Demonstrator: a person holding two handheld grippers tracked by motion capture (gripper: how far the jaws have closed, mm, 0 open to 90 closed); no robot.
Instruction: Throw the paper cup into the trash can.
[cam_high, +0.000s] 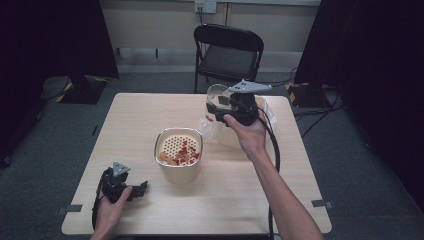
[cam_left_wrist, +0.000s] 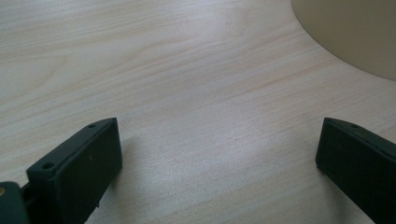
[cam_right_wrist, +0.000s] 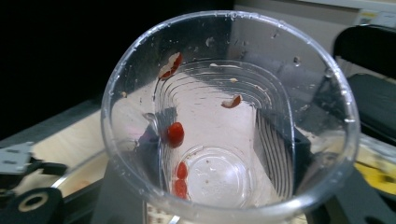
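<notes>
My right gripper is raised over the far right of the table, shut on a clear plastic cup. In the right gripper view the cup lies on its side with its mouth toward the camera, squeezed oval between the jaws. A few red pieces cling to its inner wall. A cream container with a perforated insert stands mid-table and holds red and orange pieces. My left gripper rests on the table at the near left, open. In its own view the left gripper has only bare wood between the jaws.
Crumpled clear plastic lies on the table under the right hand. A black folding chair stands beyond the far edge. The cream container's side sits just ahead and to the right of the left gripper. Cables trail from both grippers.
</notes>
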